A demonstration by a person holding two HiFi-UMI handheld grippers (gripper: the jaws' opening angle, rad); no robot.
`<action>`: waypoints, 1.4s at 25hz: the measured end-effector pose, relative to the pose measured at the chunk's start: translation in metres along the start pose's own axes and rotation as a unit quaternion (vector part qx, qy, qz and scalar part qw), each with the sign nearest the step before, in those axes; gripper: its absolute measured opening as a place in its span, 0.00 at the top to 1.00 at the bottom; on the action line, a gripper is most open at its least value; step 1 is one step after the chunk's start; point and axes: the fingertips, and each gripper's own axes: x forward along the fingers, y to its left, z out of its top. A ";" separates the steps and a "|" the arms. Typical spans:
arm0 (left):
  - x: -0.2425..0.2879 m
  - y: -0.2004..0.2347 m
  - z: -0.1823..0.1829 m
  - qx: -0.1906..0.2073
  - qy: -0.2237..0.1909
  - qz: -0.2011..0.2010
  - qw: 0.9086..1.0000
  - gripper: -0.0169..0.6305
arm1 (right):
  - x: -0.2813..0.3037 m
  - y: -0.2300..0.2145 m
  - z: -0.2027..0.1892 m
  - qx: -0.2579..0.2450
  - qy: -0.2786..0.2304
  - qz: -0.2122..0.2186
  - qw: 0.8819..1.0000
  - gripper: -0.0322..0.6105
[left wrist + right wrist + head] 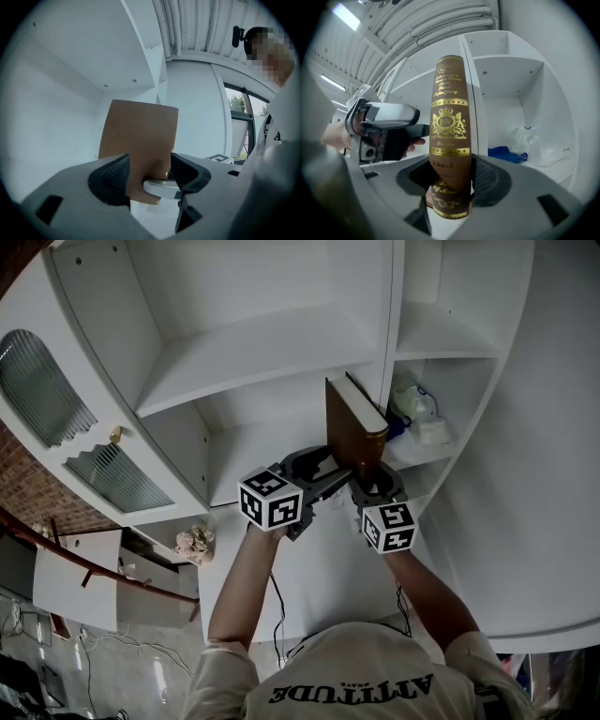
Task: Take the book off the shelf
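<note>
At the far left of the head view the cabinet door (42, 390) with its ribbed glass played no part. The work sat in the middle, where both grippers met at the foot of the book (354, 427).

The left gripper (323, 470) came at the book from its left side. In the left gripper view its jaws stood spread, and the plain brown cover lay face-on across the gap, seemingly beyond the pads. As far as that view showed, it was steadying the cover, not pinching it.

The book stood upright at the front of its shelf (239, 460), just beside the vertical divider, spine outward. The grippers hid its lower end, so I could not tell whether it rested on the board or had lifted clear.

The right gripper (375, 488) took the book from the front. In the right gripper view its jaws were wide, with the gilt spine filling the gap and a pad against each side, which I read as a pinch on the book.

Further right, the plastic bags (417, 409) lay untouched in the next compartment.

By my judgement the grasp was made but the removal was not. The book was within the shelf's frame and had yet to be drawn out towards the person.
</note>
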 end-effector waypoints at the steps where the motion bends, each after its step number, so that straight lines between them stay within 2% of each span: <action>1: -0.006 0.002 0.001 0.000 -0.005 0.004 1.000 0.53 | -0.001 0.000 0.001 0.002 -0.001 0.001 1.000 0.59; 10: -0.043 0.002 -0.008 0.010 -0.012 0.034 0.999 0.53 | -0.012 0.002 0.009 -0.009 -0.024 -0.002 1.000 0.60; 21: -0.060 -0.003 -0.029 -0.001 -0.014 0.030 0.999 0.53 | -0.039 0.012 0.009 -0.010 -0.017 -0.004 1.000 0.60; 26: -0.070 -0.008 -0.035 0.016 -0.024 0.040 0.999 0.53 | -0.061 0.017 0.014 -0.015 -0.018 -0.008 1.000 0.60; 32: -0.090 -0.011 -0.052 0.024 -0.032 0.079 0.996 0.54 | -0.095 0.016 0.017 -0.011 -0.031 -0.015 0.999 0.60; 35: -0.105 -0.009 -0.058 0.014 -0.044 0.114 0.992 0.62 | -0.108 0.014 0.020 -0.013 -0.037 -0.012 0.999 0.60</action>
